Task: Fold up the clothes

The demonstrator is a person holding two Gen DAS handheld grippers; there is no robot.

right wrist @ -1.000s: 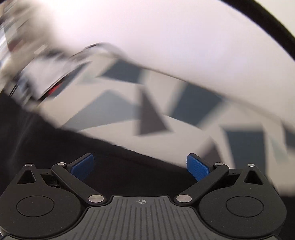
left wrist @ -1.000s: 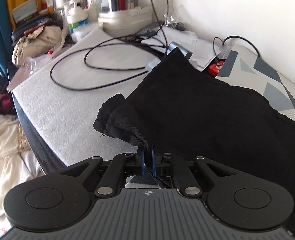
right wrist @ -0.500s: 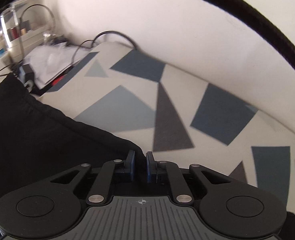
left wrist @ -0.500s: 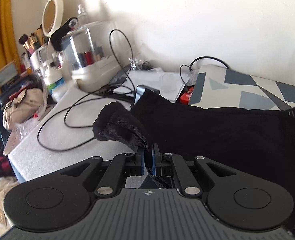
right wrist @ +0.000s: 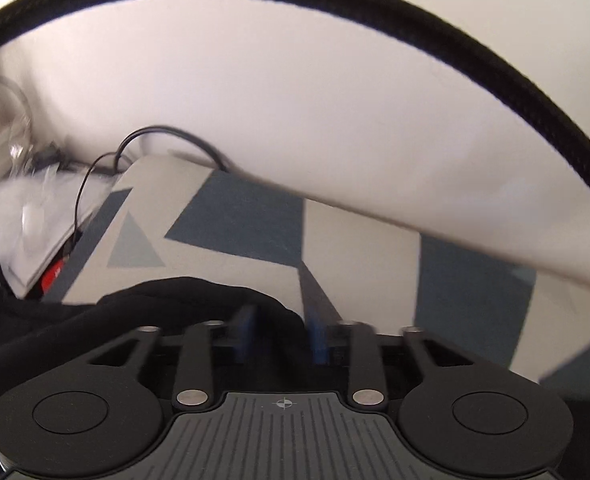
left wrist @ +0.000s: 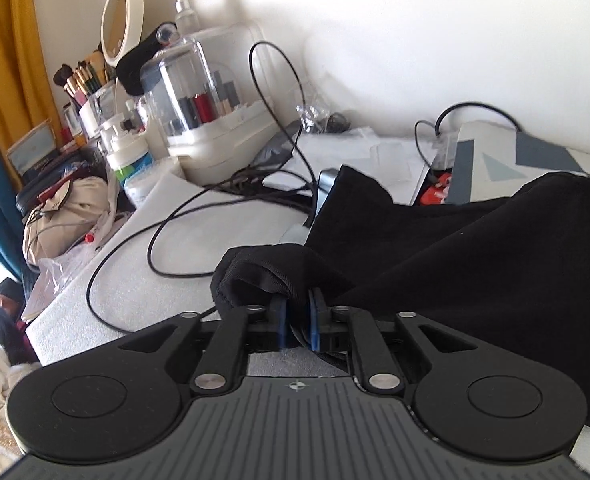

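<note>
A black garment [left wrist: 475,264] lies spread over the white foam table top [left wrist: 143,280], reaching the patterned grey-and-blue mat [left wrist: 535,152]. My left gripper [left wrist: 298,318] is at its bunched near-left edge. Its jaws are opening, a narrow gap shows between the blue pads, and a fold of the cloth still sits between and over them. In the right wrist view, my right gripper [right wrist: 282,332] is at the garment's far edge [right wrist: 175,300], over the patterned mat [right wrist: 235,224]. Its jaws are opening too, standing well apart with black cloth humped between them.
A looping black cable [left wrist: 155,248] lies on the foam. Behind it stand a clear cosmetics organiser [left wrist: 199,112], a round mirror [left wrist: 121,24], brushes and bottles. A beige bag [left wrist: 75,208] sits at the left edge. The white wall is close behind. A thick black cord [right wrist: 375,4] arcs across the right view.
The left jaws, shut on the garment's edge before, have parted slightly after carrying it toward the wall. The right jaws went from wide open to shut on the cloth, then parted again.
</note>
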